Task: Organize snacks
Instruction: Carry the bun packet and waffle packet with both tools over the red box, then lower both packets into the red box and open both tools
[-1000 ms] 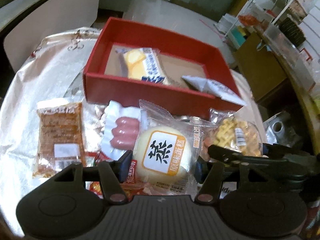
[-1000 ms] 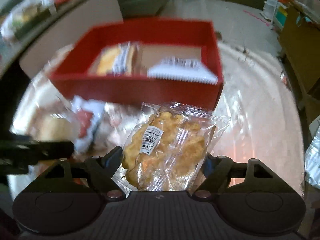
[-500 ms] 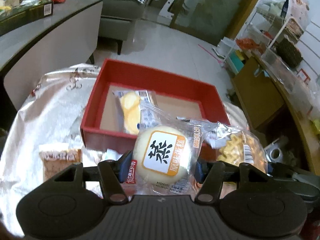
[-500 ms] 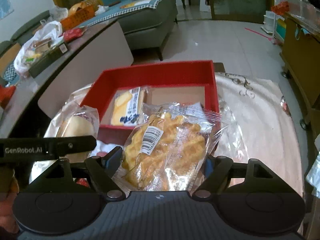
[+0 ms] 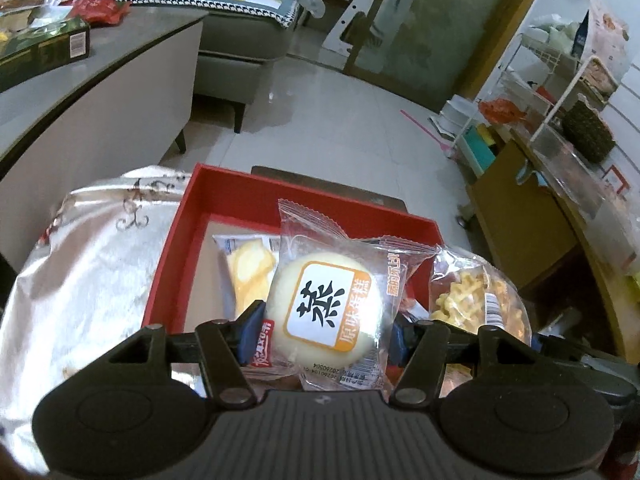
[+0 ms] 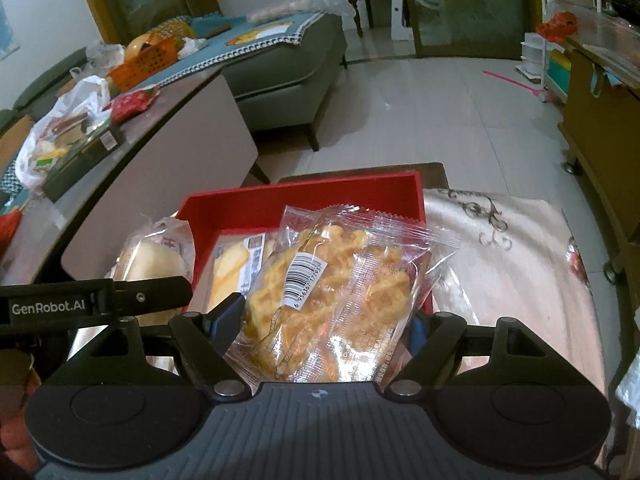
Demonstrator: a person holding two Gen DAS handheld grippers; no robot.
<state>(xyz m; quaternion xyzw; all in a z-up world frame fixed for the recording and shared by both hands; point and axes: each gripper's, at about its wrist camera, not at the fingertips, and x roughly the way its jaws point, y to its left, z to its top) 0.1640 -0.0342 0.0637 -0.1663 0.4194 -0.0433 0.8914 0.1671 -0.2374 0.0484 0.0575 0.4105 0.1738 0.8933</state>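
Note:
My left gripper [image 5: 324,332] is shut on a wrapped round steamed cake [image 5: 324,312] and holds it up over the near edge of the red box [image 5: 304,194]. My right gripper [image 6: 324,324] is shut on a clear packet of golden waffle snacks [image 6: 332,292], held beside it over the red box [image 6: 304,196]. A yellow cake packet [image 5: 250,272] lies inside the box. The waffle packet also shows at the right of the left wrist view [image 5: 476,304], and the steamed cake at the left of the right wrist view [image 6: 154,256].
The box stands on a small table with a shiny silver cloth [image 5: 84,264] [image 6: 516,264]. A grey counter [image 5: 92,92] with packets runs along the left. A sofa [image 6: 280,64] and tiled floor lie behind. A wooden cabinet [image 5: 532,216] stands at the right.
Both grippers have risen with their packets and tilted up toward the room. The snacks lying on the cloth in front of the box have dropped out of view.

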